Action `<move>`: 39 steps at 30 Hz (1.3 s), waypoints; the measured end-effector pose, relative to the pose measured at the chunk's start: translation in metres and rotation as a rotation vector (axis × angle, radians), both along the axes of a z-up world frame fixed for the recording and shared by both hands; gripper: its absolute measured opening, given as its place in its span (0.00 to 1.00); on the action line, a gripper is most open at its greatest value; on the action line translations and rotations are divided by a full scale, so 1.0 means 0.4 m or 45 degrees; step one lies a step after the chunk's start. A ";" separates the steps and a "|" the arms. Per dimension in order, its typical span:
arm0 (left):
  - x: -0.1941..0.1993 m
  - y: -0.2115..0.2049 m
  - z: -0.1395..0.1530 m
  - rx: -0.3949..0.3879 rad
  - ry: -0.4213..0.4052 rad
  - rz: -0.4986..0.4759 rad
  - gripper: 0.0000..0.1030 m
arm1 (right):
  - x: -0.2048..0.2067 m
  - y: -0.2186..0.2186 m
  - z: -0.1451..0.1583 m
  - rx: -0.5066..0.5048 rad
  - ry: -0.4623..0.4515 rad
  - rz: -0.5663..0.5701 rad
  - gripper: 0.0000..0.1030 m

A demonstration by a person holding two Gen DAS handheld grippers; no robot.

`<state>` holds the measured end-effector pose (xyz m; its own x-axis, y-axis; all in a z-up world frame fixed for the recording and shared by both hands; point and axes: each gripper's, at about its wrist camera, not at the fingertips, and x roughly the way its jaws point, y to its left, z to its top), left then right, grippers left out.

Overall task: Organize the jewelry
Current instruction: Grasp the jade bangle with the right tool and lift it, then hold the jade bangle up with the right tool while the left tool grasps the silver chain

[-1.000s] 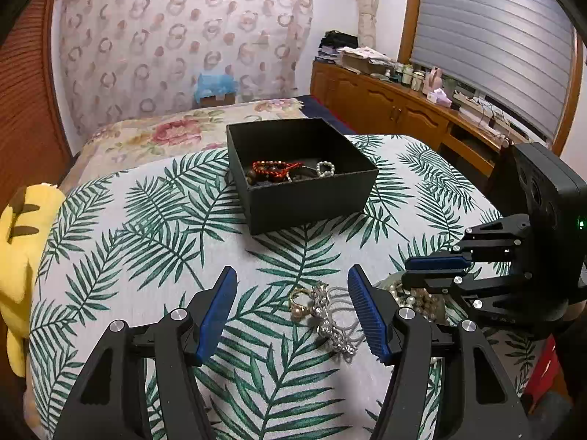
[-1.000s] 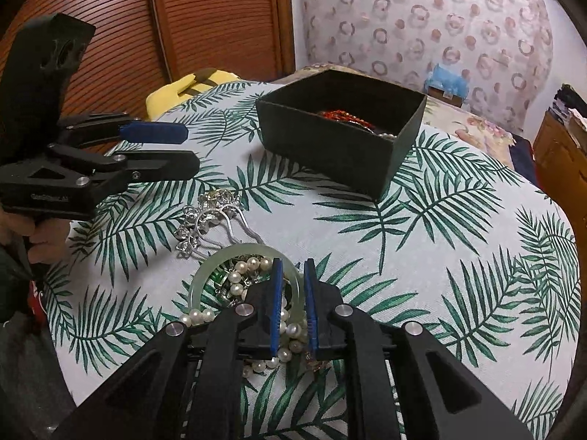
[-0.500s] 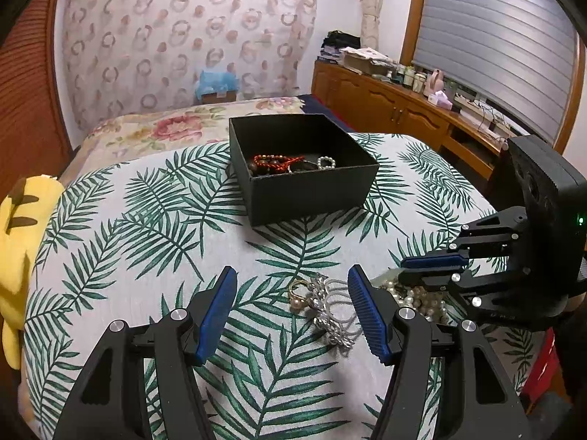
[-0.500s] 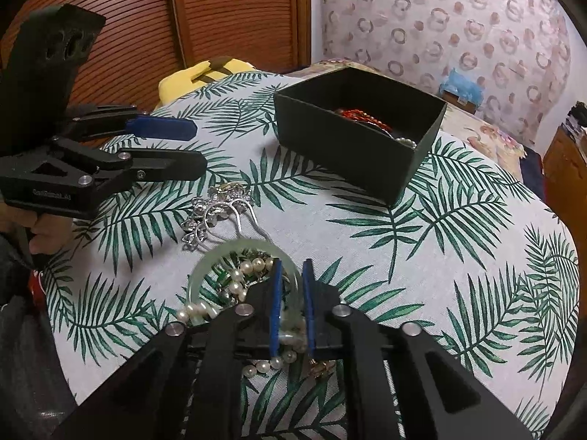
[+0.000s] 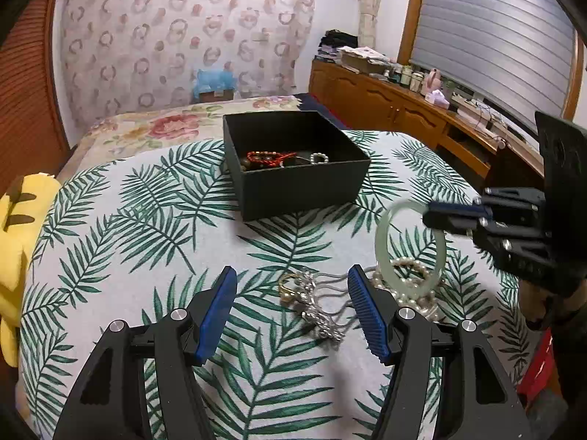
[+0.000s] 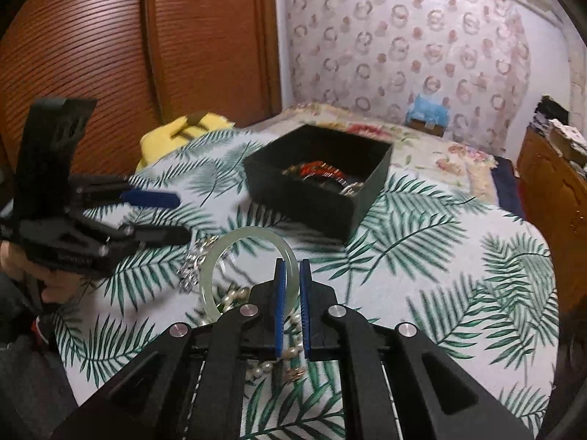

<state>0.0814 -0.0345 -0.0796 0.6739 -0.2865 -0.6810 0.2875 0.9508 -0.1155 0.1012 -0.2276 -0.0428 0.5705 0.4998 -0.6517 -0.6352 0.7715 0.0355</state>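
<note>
A: Item one, black box (image 5: 304, 187), open-topped on the leaf-print cloth (image 5: 146, 220), beads inside. Risk?

B: Its near wall could catch a low carry.

A: Item two, right gripper (image 6: 291, 275).

B: Clenched on the jade bangle's (image 5: 383, 253) rim, ring hanging edge-on above the pearl strand (image 5: 411, 286). A thin pinch on a smooth, hard ring; it may swivel or slip out.

A: Item three, left gripper (image 5: 291, 311).

B: Released, jaws wide, holding nothing, over the silver hairpin (image 5: 315, 311). Pearls might snag if dragged.
</note>
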 end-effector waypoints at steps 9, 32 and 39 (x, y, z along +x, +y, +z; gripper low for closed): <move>-0.010 -0.022 -0.002 -0.009 0.009 -0.031 0.58 | 0.019 -0.046 0.010 -0.014 -0.021 -0.088 0.08; -0.053 -0.171 -0.067 0.071 0.120 -0.227 0.13 | -0.012 -0.132 -0.033 -0.003 0.034 -0.185 0.08; -0.042 -0.188 -0.079 0.131 0.098 -0.220 0.07 | -0.013 -0.125 -0.034 0.003 0.037 -0.175 0.08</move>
